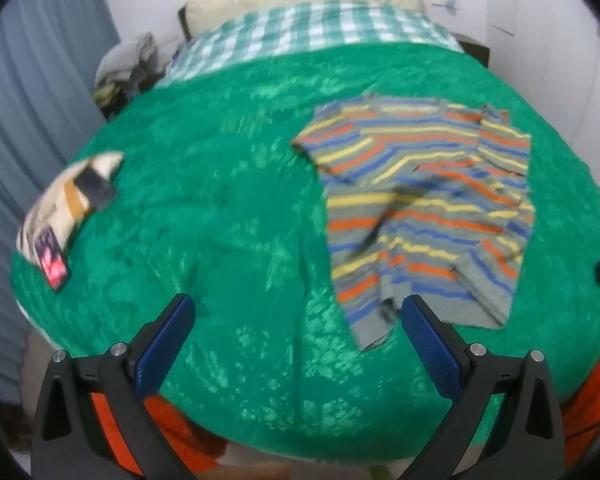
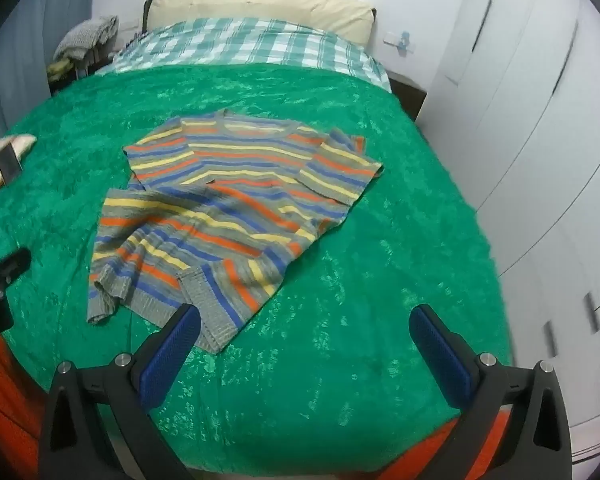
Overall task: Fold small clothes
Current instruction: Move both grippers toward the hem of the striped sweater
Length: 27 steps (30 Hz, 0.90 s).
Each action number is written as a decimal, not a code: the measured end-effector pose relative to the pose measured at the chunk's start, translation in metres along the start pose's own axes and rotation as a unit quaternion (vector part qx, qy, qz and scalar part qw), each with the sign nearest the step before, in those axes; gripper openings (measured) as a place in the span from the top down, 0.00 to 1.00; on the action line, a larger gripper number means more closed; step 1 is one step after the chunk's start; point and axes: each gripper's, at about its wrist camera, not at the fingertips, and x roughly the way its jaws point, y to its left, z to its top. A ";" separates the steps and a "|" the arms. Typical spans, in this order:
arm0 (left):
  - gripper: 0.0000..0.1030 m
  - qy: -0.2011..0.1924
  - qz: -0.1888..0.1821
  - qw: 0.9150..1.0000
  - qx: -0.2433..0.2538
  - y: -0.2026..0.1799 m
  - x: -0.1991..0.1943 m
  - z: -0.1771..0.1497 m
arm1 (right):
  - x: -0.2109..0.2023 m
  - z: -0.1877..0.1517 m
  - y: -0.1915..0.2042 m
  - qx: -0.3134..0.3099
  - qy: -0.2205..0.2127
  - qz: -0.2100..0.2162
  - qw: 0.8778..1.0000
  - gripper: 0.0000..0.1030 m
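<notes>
One striped sweater (image 2: 236, 208), grey with orange, yellow, blue bands, rumpled hem

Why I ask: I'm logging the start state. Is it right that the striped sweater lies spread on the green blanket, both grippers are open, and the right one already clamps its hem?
Not quite. The right gripper clamps nothing: in the right wrist view its fingers stand wide apart above the green blanket, short of the striped sweater. The left gripper is open too.

Knitted striped sweater (image 2: 236, 204) on shiny, crushed-velvet green bedspread (image 2: 340, 280); textured blue pads on matt black plastic fingers (image 2: 168, 352).
</notes>
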 end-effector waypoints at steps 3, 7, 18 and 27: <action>0.00 0.041 0.011 0.999 -0.026 0.026 0.021 -0.012 | 0.016 -0.007 -0.027 0.056 0.005 0.028 0.998 0.00; 0.01 0.087 -0.024 0.994 -0.058 0.035 0.048 -0.033 | 0.048 -0.016 -0.033 0.101 0.054 0.119 0.986 0.00; 0.01 0.069 -0.044 0.995 -0.057 0.044 0.061 -0.042 | 0.162 0.000 0.104 -0.105 0.089 0.128 0.982 0.49; 0.01 0.064 -0.157 0.982 -0.086 0.035 0.079 -0.041 | 0.094 -0.015 -0.019 0.055 0.052 0.137 0.988 0.97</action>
